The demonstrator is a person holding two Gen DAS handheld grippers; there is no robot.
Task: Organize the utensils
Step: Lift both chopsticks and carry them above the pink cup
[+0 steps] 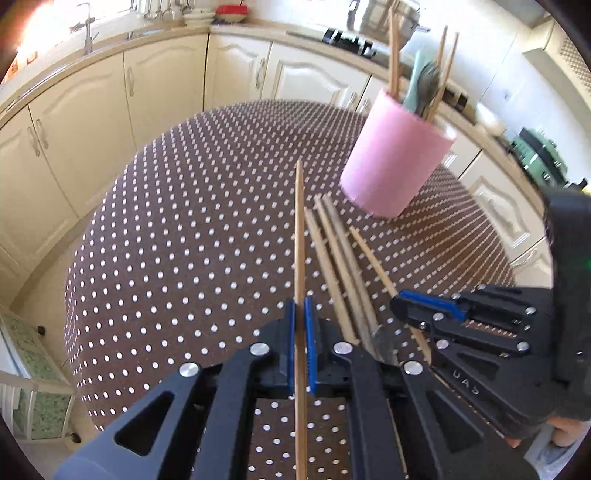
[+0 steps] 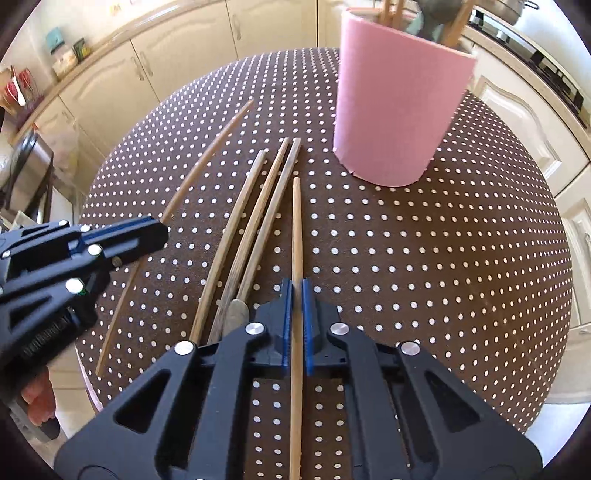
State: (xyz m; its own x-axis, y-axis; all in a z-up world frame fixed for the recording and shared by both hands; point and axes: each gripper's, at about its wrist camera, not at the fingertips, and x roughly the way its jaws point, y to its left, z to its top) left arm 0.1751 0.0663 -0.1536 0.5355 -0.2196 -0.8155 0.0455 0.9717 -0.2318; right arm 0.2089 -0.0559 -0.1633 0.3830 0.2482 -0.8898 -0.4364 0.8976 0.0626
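Note:
My left gripper (image 1: 300, 306) is shut on a wooden chopstick (image 1: 300, 229) that points away from me over the brown dotted tablecloth (image 1: 184, 240). My right gripper (image 2: 297, 286) is shut on another chopstick (image 2: 296, 221), whose tip points toward the pink cup (image 2: 399, 103). Between the two held sticks, three loose chopsticks (image 2: 258, 221) lie side by side on the cloth. A grey metal utensil end (image 2: 236, 314) shows at their near end, mostly hidden. In the right wrist view the left gripper (image 2: 162, 232) is at the left with its chopstick (image 2: 210, 147). The pink cup (image 1: 395, 158) holds several chopsticks and green utensils.
The round table's edge (image 2: 546, 369) drops off close on the right and near side. Cream kitchen cabinets (image 1: 92, 110) and a counter with a sink tap (image 1: 86, 33) ring the table. A hob (image 1: 347, 40) is behind the cup.

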